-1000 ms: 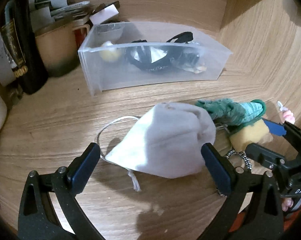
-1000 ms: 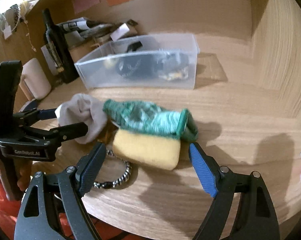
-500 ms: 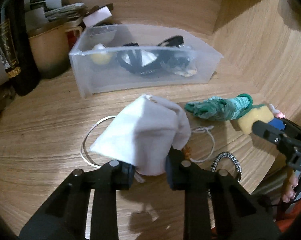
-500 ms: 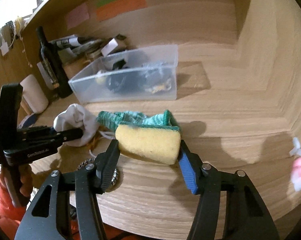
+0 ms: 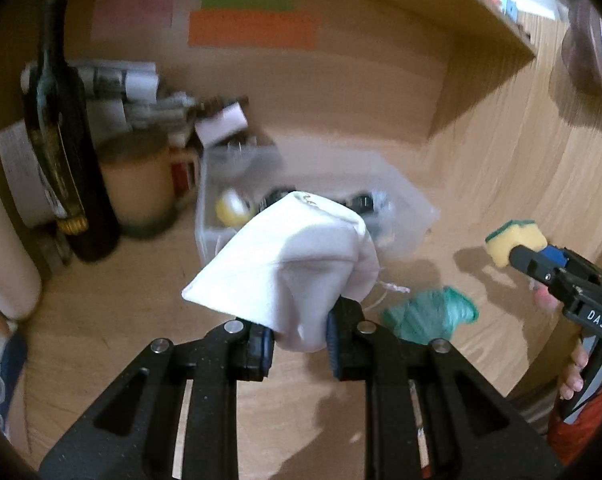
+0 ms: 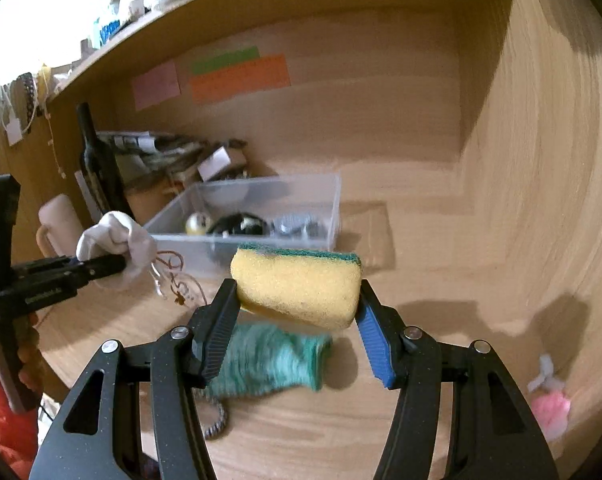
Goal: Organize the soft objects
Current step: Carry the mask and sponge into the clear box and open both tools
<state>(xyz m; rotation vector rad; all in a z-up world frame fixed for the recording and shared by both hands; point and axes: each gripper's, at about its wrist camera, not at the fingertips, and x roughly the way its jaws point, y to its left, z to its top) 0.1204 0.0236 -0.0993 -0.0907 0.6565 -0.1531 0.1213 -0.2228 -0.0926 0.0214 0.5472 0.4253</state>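
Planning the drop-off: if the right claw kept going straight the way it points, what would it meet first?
Probably the clear plastic bin, which lies directly beyond the yellow sponge held in the right claw. Depth is uncertain; the claw seems raised, so it may pass over the near wall.

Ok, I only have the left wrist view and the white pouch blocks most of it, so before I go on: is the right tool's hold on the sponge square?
Observer: Yes. The right tool is shut on the sponge, one finger at each short end, green scouring side up.
Operator: Anything near the green cloth that I can't see?
Observer: A striped elastic band lies beside the green cloth, partly under the right tool.
Operator: And my pouch, is anything trailing?
Observer: Thin cords hang loose from the white pouch, just past the tip of the left tool.
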